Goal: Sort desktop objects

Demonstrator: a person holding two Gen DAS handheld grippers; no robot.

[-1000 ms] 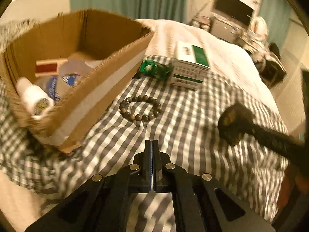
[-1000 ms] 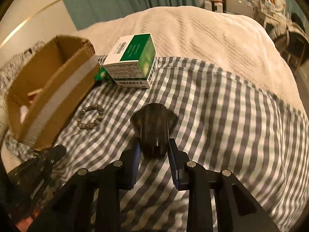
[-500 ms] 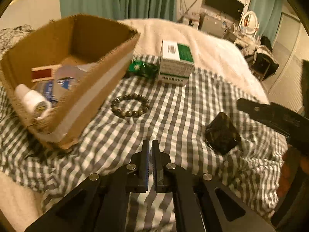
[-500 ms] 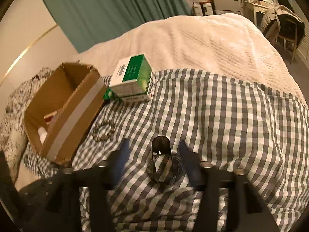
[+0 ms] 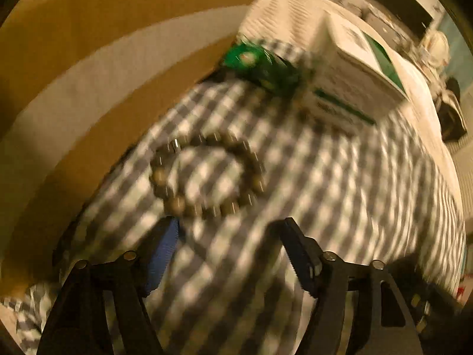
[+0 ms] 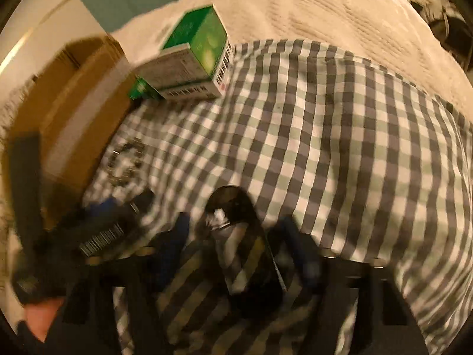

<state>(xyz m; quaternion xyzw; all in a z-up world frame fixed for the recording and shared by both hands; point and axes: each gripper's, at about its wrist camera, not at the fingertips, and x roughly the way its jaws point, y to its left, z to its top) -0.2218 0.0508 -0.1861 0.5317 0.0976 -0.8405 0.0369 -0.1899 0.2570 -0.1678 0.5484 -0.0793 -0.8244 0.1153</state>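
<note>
Seen from the left wrist, the left gripper (image 5: 229, 226) hangs low over a checked cloth (image 5: 340, 195), its fingers spread wide with nothing between them; the jaws have just been opening. A bead bracelet (image 5: 207, 176) lies flat on the cloth just beyond the fingertips, apart from them. To its left rises the outer wall of a cardboard box (image 5: 97, 68) crossed by a pale strip of tape; from this angle the inside of the box is hidden, so its contents cannot be told. A small green packet (image 5: 260, 65) sits on the cloth between the box corner and a green-and-white carton (image 5: 354, 74), close to both. The picture is blurred.

The right wrist view shows what the left misses: a dark glass cup (image 6: 245, 245) lying on its side on the cloth between the fingers of the right gripper (image 6: 235, 222). Its jaws have just been closing, yet blur hides whether the pads touch the glass. The left gripper (image 6: 97, 227) appears at lower left, near the bracelet (image 6: 125, 164). The same carton (image 6: 192, 59) stands at the far edge of the cloth (image 6: 340, 133), the green packet (image 6: 140, 88) wedged between it and the box (image 6: 68, 94), whose open top shows only a dim, unreadable interior. Beyond stretches a cream bedspread (image 6: 310, 9).
</note>
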